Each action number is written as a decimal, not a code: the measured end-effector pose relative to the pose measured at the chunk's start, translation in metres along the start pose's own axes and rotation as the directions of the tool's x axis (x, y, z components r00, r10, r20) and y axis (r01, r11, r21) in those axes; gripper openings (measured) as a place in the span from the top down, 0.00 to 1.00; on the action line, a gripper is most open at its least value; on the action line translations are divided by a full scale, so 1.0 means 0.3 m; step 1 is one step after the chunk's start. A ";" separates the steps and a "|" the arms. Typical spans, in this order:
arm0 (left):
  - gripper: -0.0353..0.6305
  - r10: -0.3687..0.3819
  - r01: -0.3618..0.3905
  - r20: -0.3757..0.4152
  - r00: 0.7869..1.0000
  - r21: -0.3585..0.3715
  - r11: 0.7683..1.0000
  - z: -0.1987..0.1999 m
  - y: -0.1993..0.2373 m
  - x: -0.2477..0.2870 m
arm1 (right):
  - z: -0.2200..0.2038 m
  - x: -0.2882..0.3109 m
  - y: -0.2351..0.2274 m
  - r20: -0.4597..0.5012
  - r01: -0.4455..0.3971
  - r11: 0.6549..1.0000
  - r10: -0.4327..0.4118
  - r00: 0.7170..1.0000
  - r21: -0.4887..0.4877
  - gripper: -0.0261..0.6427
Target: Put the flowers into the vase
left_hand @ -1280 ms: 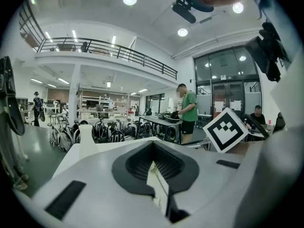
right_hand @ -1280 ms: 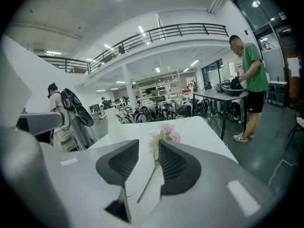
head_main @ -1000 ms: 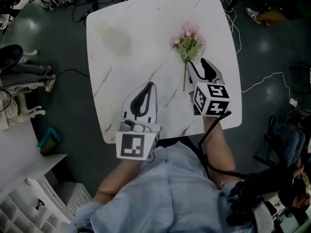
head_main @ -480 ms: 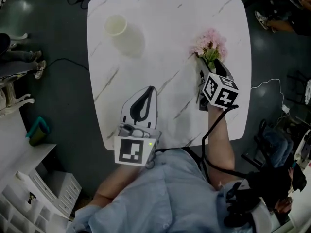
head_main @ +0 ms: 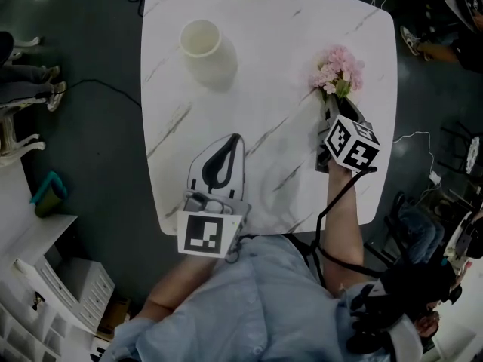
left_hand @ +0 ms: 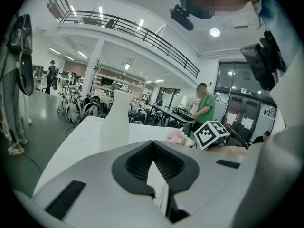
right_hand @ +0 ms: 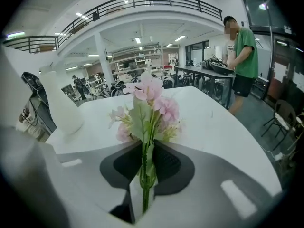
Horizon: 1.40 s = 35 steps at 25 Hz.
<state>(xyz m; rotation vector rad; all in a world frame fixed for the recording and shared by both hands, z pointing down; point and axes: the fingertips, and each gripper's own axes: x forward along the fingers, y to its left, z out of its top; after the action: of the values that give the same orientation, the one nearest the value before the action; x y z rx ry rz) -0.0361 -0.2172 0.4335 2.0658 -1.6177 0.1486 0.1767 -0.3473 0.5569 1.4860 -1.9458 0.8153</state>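
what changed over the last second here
The right hand-held gripper slid forward along the stem toward the blooms, and its jaws have just closed on the flowers. The vase stayed put on the table; the left hand-held gripper stayed shut and empty.

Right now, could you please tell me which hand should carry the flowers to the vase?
Right. The right tongs have just closed on the green stems of the pink flower bunch. The left tongs hold nothing and are at the white marble table's near edge, apart from the cream vase.
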 end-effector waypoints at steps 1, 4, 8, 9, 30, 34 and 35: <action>0.94 0.001 -0.001 0.002 1.000 0.000 1.000 0.002 0.003 -0.001 | 0.012 -0.001 0.011 0.010 -0.009 1.000 0.009 1.000 -0.002 0.88; 0.94 0.006 -0.006 0.015 1.000 -0.002 1.000 0.012 0.001 -0.008 | 0.053 -0.010 0.056 0.040 -0.061 0.998 0.061 0.997 0.017 0.89; 0.94 0.016 -0.016 0.039 0.999 -0.007 1.000 0.030 -0.006 -0.031 | 0.126 -0.047 0.128 0.092 -0.136 0.990 0.132 0.987 0.035 0.90; 0.94 0.020 -0.019 0.046 0.999 -0.009 1.000 0.036 -0.006 -0.038 | 0.149 -0.058 0.151 0.106 -0.154 0.987 0.150 0.983 0.034 0.90; 0.94 0.146 -0.134 0.166 0.975 -0.086 0.987 0.110 0.087 -0.145 | 0.747 -0.378 0.774 0.385 -0.582 0.784 0.616 0.688 -0.215 0.90; 0.94 0.177 -0.161 0.176 0.968 -0.103 0.982 0.115 0.116 -0.156 | 0.836 -0.430 0.859 0.415 -0.632 0.734 0.670 0.616 -0.246 0.90; 0.94 0.182 -0.165 0.176 0.967 -0.107 0.980 0.114 0.124 -0.161 | 0.853 -0.445 0.877 0.425 -0.642 0.724 0.679 0.599 -0.253 0.90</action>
<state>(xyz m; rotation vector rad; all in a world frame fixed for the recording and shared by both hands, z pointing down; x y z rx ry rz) -0.0921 -0.1964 0.3974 1.9148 -1.8816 -0.0591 -0.0638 -0.4002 0.2537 0.9374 -2.9844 0.6622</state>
